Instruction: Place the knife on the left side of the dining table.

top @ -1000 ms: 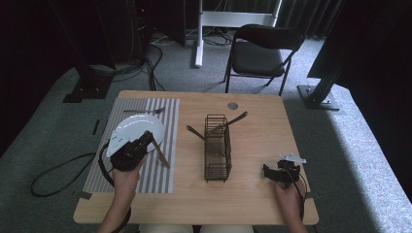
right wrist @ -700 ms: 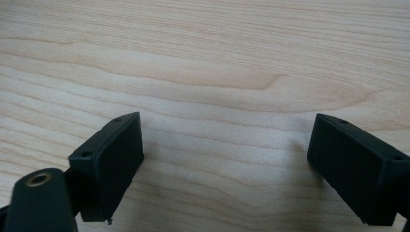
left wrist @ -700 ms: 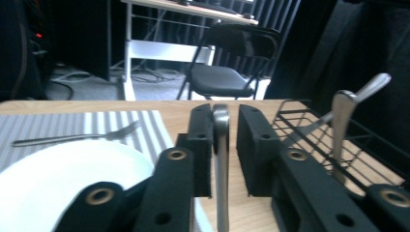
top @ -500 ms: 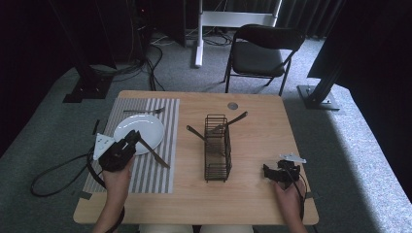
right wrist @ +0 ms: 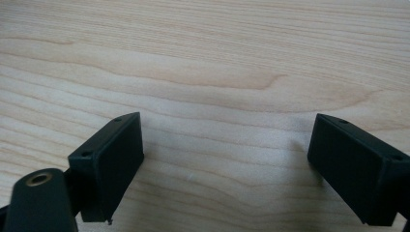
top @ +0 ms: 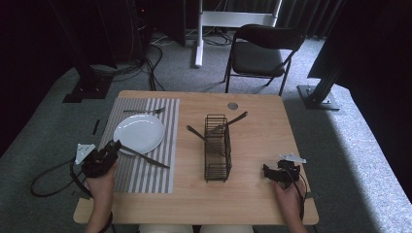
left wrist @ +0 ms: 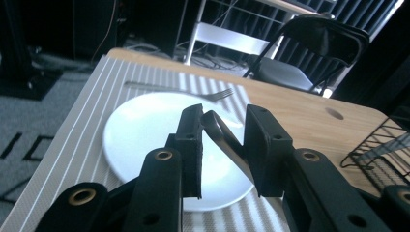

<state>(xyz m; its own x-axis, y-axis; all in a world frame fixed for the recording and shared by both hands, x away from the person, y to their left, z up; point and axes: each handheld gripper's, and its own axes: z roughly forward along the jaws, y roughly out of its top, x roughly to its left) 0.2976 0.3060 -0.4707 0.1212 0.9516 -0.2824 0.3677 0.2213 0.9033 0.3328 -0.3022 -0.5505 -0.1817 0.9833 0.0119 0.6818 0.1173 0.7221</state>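
One plate [top: 138, 133], one wire rack [top: 217, 147], one placemat [top: 160, 167], one folding chair [top: 262, 56], two grippers.

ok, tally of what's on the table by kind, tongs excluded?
Round white plate: 1
Grey striped placemat: 1
Black wire caddy: 1
Silver fork beyond the plate: 1
Dark knife-like utensil across the plate's edge: 1
Utensils standing in the caddy, type unclear: 2
Total: 7
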